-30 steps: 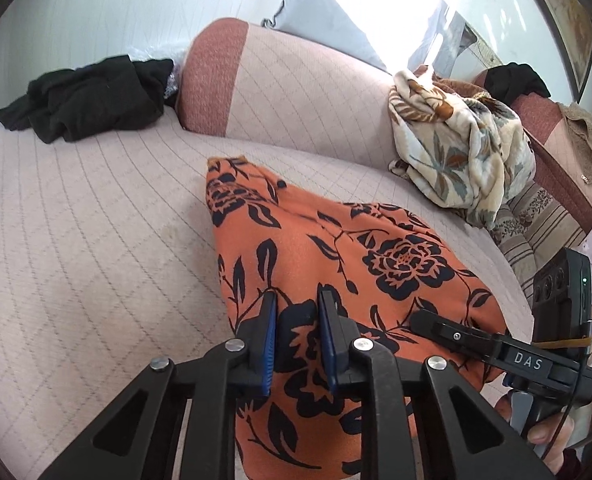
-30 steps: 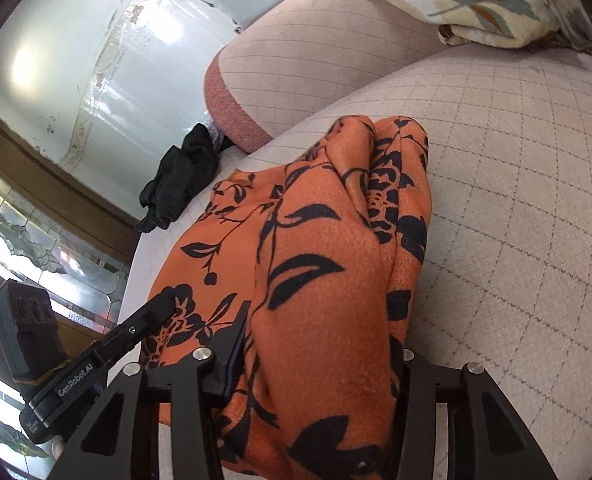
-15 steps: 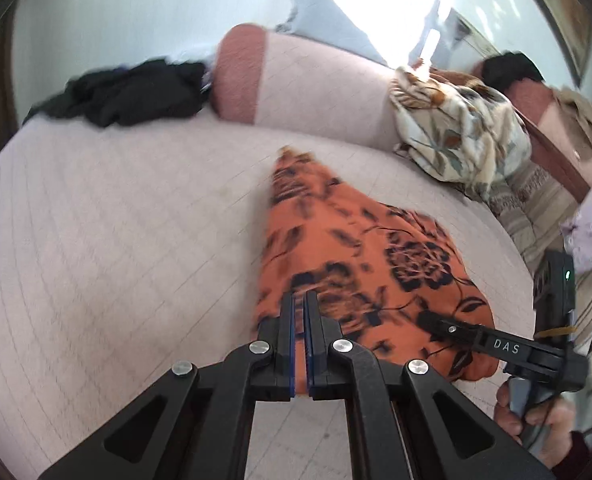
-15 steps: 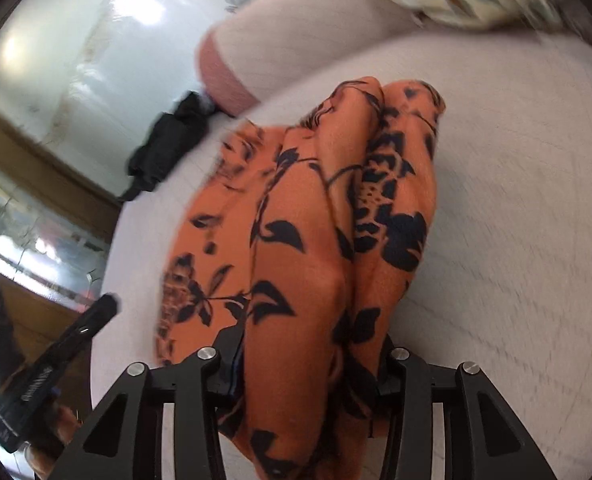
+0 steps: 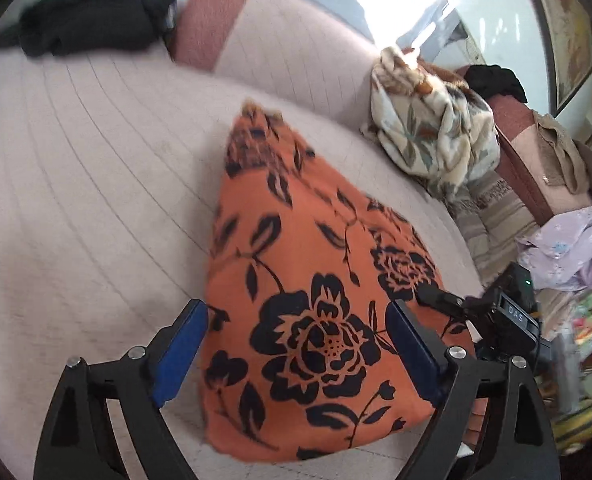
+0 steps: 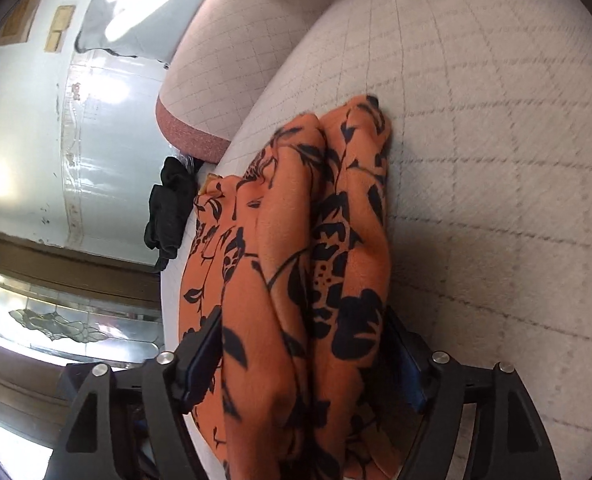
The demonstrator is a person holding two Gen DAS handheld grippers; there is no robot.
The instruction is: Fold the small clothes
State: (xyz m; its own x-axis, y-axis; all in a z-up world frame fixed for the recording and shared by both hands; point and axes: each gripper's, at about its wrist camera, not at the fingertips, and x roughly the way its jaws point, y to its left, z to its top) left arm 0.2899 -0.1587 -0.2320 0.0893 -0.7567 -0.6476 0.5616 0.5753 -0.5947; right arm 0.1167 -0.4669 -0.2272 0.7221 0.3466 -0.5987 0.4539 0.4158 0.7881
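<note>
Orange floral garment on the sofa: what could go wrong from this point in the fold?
1. The left gripper is wide open over the orange floral garment, so that side could spring back unfolded.
2. The right gripper straddles a thick bunch of layers; whether it grips them is unclear, and pulling away might drag or twist the fold across the sofa seat.

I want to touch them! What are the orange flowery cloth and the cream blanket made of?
The orange cloth looks like soft woven fabric, matte, maybe a little fuzzy: it bunches into rounded folds between the right gripper fingers. The cream blanket looks like plush fleece, with a thick, fluffy, lumpy surface. The exact fibre of either cannot be told.
</note>
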